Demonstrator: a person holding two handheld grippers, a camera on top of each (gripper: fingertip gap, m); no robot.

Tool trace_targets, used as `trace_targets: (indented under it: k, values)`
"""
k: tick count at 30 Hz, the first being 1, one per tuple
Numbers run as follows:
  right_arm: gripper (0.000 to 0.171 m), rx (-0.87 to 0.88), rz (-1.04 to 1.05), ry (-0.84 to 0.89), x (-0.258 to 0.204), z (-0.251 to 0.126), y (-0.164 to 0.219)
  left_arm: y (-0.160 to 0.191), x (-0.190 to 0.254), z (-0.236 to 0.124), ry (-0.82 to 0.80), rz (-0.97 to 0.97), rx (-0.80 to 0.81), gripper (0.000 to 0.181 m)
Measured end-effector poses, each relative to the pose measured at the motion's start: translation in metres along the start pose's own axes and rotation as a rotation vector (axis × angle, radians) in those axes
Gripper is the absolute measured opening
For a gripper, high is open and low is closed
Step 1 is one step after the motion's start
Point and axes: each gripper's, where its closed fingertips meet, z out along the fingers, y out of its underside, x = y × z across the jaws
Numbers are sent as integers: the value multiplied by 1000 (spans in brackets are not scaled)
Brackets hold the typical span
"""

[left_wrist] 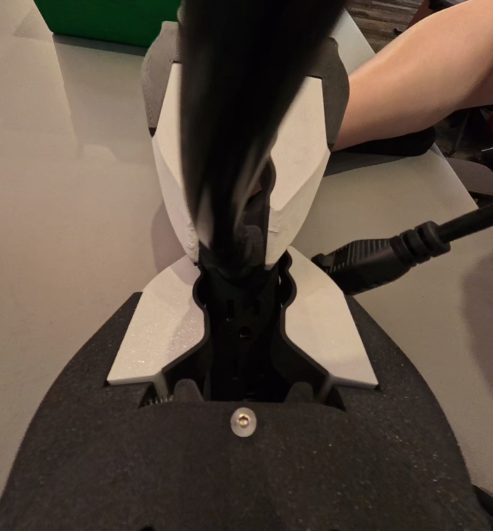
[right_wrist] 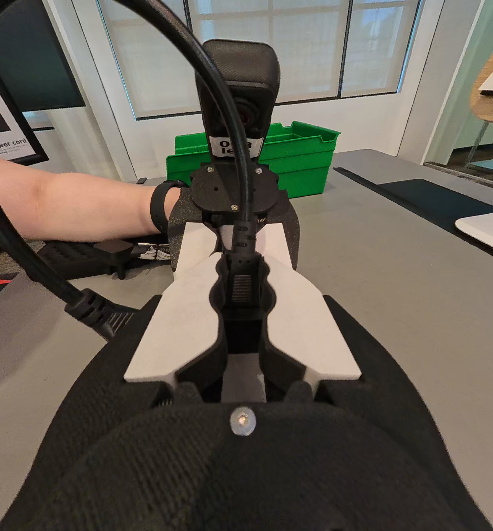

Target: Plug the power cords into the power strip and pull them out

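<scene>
My left gripper [left_wrist: 241,275] is shut on a black power strip [left_wrist: 241,319], with one free outlet showing between its white fingers. My right gripper [right_wrist: 242,261] is shut on a black plug [right_wrist: 242,287]. It faces the left gripper tip to tip and shows in the left wrist view [left_wrist: 234,255]. The plug meets the strip's face just past the free outlet; its prongs are hidden. Its cord [right_wrist: 211,71] arcs up and left. A second black plug [left_wrist: 366,264] lies on the grey table [left_wrist: 67,201] beside the strip, also in the right wrist view [right_wrist: 104,316].
A green plastic bin [right_wrist: 302,166] stands on the table behind the left gripper. A person's forearm [right_wrist: 81,207] reaches in along the table edge. A black mat [right_wrist: 440,198] and a white flat object [right_wrist: 486,232] lie to the right. The tips of one gripper are about 6 cm away from the tips of the other.
</scene>
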Motion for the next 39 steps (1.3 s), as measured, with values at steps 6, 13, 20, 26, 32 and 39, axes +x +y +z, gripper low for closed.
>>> trace_targets:
  k: [6, 13, 20, 26, 32, 39]
  values:
    - [18, 36, 38, -6, 0, 1, -4, -5, 2, -1, 20, -13, 36, 49]
    - [19, 93, 98, -27, 1, 0, -10, -15, 4, -3, 45, -71, 103, 48]
    - [22, 29, 44, -73, -3, -1, -9, -19, 6, -5, 120, -156, 127, 48]
    - [22, 66, 123, -87, -5, 1, -10, -19, 7, -2, 114, -153, 115, 50]
    - [22, 80, 94, -77, -5, 0, -15, -24, 6, -4, 82, -127, 128, 50]
    - [22, 63, 77, -81, -6, -1, -15, -25, 7, -4, 89, -115, 140, 50]
